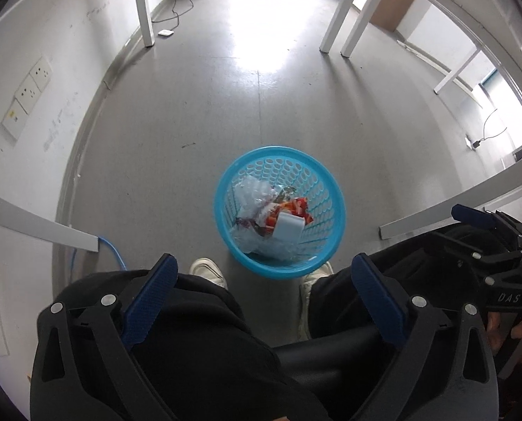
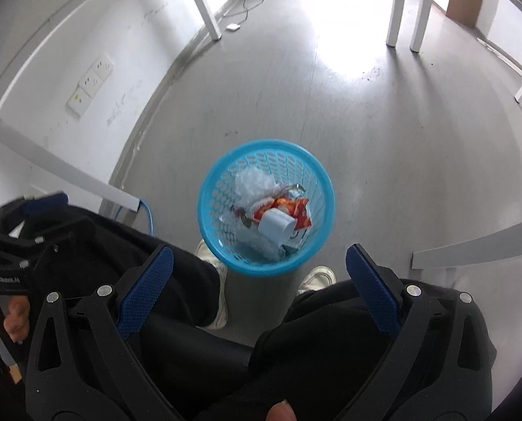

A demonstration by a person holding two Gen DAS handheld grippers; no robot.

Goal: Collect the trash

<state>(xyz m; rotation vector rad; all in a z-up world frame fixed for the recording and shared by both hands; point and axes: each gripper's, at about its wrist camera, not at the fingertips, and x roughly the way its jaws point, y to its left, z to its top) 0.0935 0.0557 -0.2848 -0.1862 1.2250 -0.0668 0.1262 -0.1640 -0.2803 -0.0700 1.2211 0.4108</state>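
A blue mesh waste basket (image 1: 225, 189) (image 2: 208, 189) stands on the grey floor between a seated person's white shoes. Inside lie crumpled clear plastic (image 1: 253, 193) (image 2: 252, 184), a red-orange wrapper (image 1: 292, 207) (image 2: 289, 208) and a white cup (image 1: 288, 226) (image 2: 276, 226) on its side. My left gripper (image 1: 264, 273) hangs open above the person's lap, nothing between its blue pads, and also shows at the left edge of the right wrist view (image 2: 32, 207). My right gripper (image 2: 259, 265) is open and empty too, just short of the basket.
White table legs (image 1: 145, 10) (image 2: 396, 7) stand at the back, with low white bars (image 1: 50, 231) (image 2: 471, 249) at both sides. A wall with sockets (image 1: 25, 94) runs along the left, and a blue cable (image 1: 115, 256) lies by it. The person's black trousers (image 1: 208, 333) fill the foreground.
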